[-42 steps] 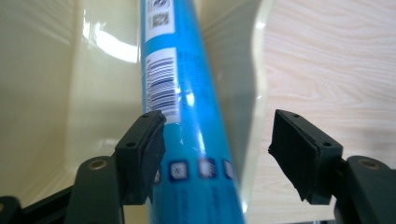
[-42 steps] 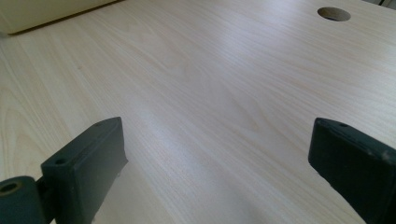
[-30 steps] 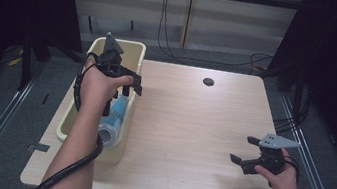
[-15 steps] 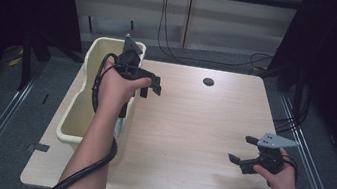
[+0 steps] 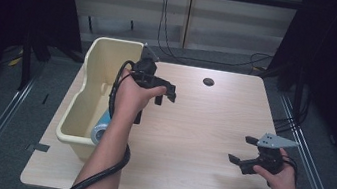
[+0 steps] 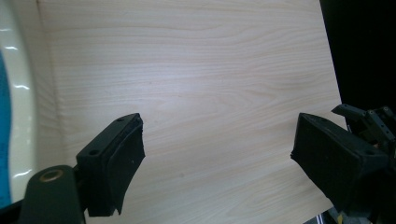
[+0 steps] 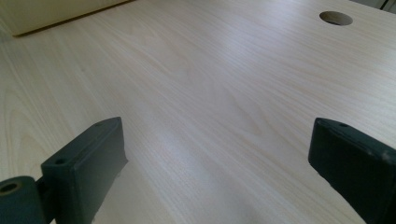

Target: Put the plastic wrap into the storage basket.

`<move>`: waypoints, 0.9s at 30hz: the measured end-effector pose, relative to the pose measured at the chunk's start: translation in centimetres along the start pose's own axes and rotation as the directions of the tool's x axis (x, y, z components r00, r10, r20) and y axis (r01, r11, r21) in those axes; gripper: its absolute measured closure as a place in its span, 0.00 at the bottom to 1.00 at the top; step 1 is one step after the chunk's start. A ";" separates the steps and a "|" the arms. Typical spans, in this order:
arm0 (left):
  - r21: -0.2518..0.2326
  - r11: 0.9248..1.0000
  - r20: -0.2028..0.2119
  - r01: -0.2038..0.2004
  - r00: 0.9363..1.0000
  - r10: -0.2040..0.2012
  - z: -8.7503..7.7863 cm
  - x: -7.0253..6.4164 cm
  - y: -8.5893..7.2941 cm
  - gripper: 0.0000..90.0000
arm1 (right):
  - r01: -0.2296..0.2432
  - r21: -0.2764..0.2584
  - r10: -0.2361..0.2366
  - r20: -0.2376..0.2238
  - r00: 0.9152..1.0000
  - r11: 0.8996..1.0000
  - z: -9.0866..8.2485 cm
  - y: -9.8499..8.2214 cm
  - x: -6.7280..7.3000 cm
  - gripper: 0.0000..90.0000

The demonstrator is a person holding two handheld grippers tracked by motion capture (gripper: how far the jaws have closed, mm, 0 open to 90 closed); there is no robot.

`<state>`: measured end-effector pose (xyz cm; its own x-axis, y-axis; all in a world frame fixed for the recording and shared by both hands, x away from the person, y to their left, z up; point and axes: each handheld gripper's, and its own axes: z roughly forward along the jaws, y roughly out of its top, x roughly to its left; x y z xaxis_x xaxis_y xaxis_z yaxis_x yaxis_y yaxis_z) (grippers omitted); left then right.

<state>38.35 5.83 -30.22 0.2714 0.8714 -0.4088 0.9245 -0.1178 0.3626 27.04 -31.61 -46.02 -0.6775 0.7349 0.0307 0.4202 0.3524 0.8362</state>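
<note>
My left gripper hangs over the wooden table, just right of the cream plastic tub. Its jaws have just been opening and stand apart with nothing between them. In the left gripper view bare wood lies under the jaws. A blue cylinder-shaped thing with a pale end lies in the tub's near end, partly hidden by the person's forearm. My right gripper is held low over the table's near right part. Its jaws are wide open and empty, as the right gripper view confirms.
A round cable hole is cut in the table's far middle and appears again as the hole. The tub's rim runs down the left edge of the left gripper view. A black cable trails from the left gripper along the forearm.
The left hand has moved right, from above the tub out over the table, and its jaws have spread wider. The right hand and gripper have kept still.
</note>
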 end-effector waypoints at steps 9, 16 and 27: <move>0.010 1.000 0.007 -0.017 1.000 0.017 1.5 -0.6 -0.2 0.18 | 0.005 0.000 -0.005 -0.006 1.000 1.000 0.0 0.0 -0.1 0.04; 0.020 1.000 0.042 -0.017 0.999 0.016 2.9 -0.7 -0.7 0.17 | 0.004 0.002 -0.004 0.004 1.000 1.000 -0.2 -0.2 -0.2 0.04; 0.019 0.999 0.074 -0.038 0.997 0.036 4.7 -1.4 -1.5 0.16 | 0.007 0.002 -0.007 0.005 1.000 1.000 -0.2 -0.2 -0.2 0.04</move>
<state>37.89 2.51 -34.14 0.3238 0.8290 -0.4560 0.9184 -0.1595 0.3622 26.93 -31.92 -46.10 -0.6773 0.7353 0.0219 0.4163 0.3586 0.8356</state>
